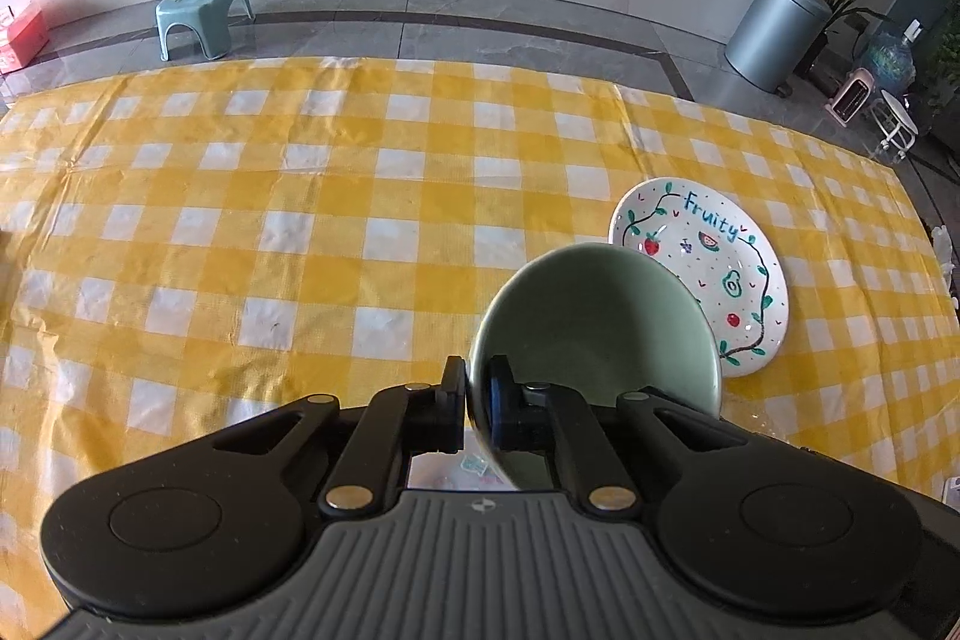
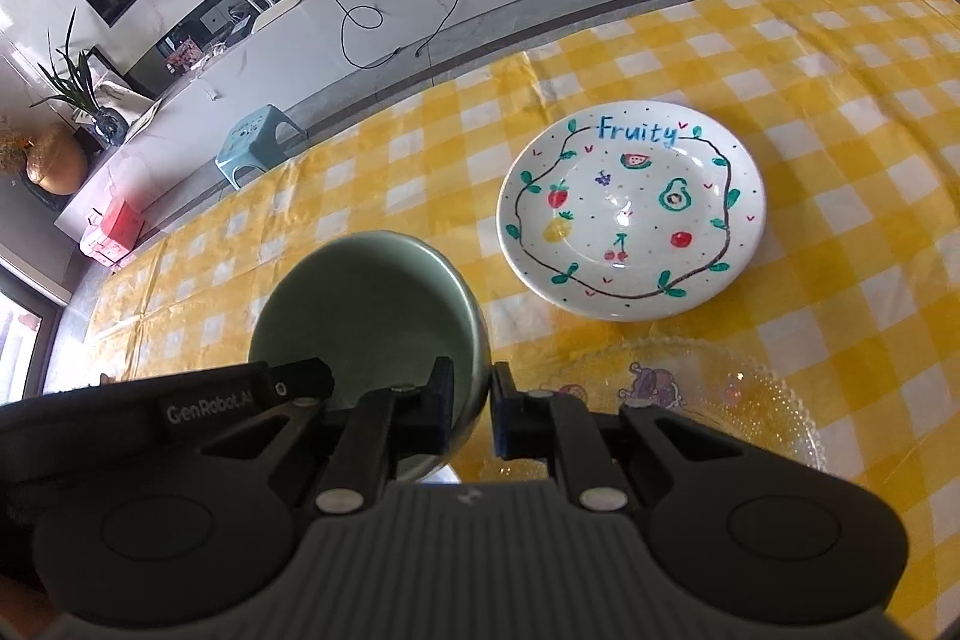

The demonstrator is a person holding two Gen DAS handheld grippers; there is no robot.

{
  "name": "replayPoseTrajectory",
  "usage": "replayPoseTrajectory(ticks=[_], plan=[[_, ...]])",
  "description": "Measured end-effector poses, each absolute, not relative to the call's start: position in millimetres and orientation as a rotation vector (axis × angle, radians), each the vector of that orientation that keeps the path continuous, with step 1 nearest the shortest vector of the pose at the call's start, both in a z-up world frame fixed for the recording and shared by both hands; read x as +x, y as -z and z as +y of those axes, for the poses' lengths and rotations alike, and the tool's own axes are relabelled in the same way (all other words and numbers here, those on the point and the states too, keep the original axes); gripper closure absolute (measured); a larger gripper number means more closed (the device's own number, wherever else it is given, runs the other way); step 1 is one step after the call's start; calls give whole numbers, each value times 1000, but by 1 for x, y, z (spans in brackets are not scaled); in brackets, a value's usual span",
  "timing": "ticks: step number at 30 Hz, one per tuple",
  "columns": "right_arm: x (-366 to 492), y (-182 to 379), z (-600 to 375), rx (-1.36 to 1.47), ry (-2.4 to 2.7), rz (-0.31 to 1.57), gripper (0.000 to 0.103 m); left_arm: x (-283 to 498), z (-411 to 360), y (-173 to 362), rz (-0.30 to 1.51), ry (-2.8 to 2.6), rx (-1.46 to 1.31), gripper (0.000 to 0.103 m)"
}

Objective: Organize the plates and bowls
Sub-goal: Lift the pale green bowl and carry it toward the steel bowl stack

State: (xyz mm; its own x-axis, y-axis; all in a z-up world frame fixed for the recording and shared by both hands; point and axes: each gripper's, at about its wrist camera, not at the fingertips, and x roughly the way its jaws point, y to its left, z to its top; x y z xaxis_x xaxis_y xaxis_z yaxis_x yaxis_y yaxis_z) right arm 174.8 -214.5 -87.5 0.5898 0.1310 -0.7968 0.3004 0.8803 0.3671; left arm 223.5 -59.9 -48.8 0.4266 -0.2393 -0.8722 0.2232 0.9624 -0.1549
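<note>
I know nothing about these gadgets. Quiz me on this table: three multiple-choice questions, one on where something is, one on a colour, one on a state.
1. Where is the painted plate?
A. Flat on the checked cloth
B. Inside the bowl
C. On the floor

2. What colour is the bowl held by the grippers?
A. Red
B. Pale green
C. Black

3. How is the left gripper set?
A. Wide open, empty
B. Shut on the bowl's rim
C. Shut on the plate

Answers:
1 A: the plate lies flat on the yellow and white cloth, beyond the bowl.
2 B: its inside and rim look pale green in both views.
3 B: one finger sits inside the rim and one outside, pinching it; the right gripper pinches the rim the same way.
</note>
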Motion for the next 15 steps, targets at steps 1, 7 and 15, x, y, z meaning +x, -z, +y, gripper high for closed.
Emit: replayPoseTrajectory(ticks=[1,7,15], plan=[[170,84,-214,504,101,939,93,219,-58,45,1086,288,-18,96],[138,66,-207,519,77,917,93,187,-47,27,1056,279,-33,96],[87,51,-191,519,54,909,93,134,-36,13,1012,245,-37,96]])
